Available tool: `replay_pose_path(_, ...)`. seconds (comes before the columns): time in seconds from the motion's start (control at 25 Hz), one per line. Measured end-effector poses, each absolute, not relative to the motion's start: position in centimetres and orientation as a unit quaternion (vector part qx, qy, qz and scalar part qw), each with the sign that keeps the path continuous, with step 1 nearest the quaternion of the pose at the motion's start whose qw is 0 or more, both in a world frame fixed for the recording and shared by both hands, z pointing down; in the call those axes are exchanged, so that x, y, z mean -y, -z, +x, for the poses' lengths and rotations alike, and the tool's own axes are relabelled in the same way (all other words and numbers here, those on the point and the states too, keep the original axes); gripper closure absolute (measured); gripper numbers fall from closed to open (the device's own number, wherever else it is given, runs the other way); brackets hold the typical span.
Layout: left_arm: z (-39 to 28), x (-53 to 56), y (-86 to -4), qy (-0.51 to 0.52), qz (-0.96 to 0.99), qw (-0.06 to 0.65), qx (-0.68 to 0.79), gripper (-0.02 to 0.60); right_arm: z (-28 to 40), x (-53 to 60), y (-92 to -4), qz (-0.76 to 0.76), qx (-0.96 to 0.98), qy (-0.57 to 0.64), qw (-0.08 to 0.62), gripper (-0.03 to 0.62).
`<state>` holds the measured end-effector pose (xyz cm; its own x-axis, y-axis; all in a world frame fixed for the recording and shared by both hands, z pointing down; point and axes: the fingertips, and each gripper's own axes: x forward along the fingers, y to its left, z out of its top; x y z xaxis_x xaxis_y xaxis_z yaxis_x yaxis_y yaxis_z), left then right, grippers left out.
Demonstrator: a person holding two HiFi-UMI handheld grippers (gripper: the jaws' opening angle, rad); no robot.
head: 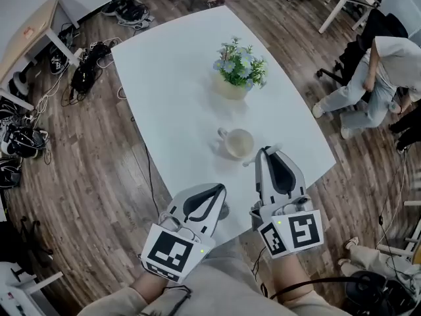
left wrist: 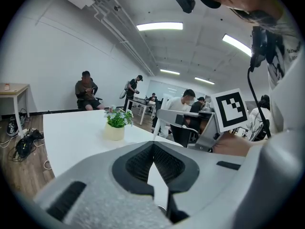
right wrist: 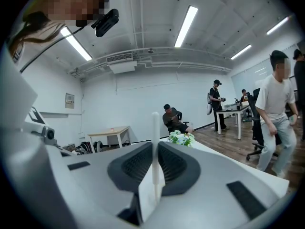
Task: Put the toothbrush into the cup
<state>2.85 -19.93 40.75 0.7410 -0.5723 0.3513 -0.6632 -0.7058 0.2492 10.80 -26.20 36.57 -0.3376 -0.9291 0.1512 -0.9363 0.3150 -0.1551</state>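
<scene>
- The right gripper (right wrist: pixel 155 147) has its jaws clamped on the toothbrush (right wrist: pixel 155 128). It's a thin white stick pinched between the pads, and its long axis runs out along the jaws and past the tips.
- The left gripper (left wrist: pixel 153 150) has its jaws together with nothing in them, so it's basically along for the ride.
- The part that matters is the cup (head: pixel 238 143), which stands upright on the table with its mouth up, just ahead of the right gripper (head: pixel 270 154) and a bit to its left. The left gripper (head: pixel 219 191) sits further back near the table edge, so the right one is clearly nearer.
- My guess is the brush has to be tipped end-down over the cup's mouth before it's let go.
- The table (head: pixel 168 78) is plain white, with a potted plant (head: pixel 238 71) beyond the cup and well apart from it.
- The room is an office with a wood floor (head: pixel 85 150), cables and bags along the wall, other desks, and a few people sitting or walking around.
</scene>
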Motion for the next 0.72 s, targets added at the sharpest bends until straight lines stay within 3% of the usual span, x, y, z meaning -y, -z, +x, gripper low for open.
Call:
replay_pose_path(0.28, 2.7, 21.5, -41.3, -0.139, 0.911, 0.183, 0.342, 0.578, 10.9, 30.3, -39.3, 0.575, 0.808, -0.126, 0.022, 0.545)
replay_pose_path(0.72, 2.6, 23.2, -41.7, -0.138, 0.901, 0.202, 0.359, 0.578, 10.7, 33.5, -47.5, 0.561, 0.803, -0.176, 0.096, 0.545)
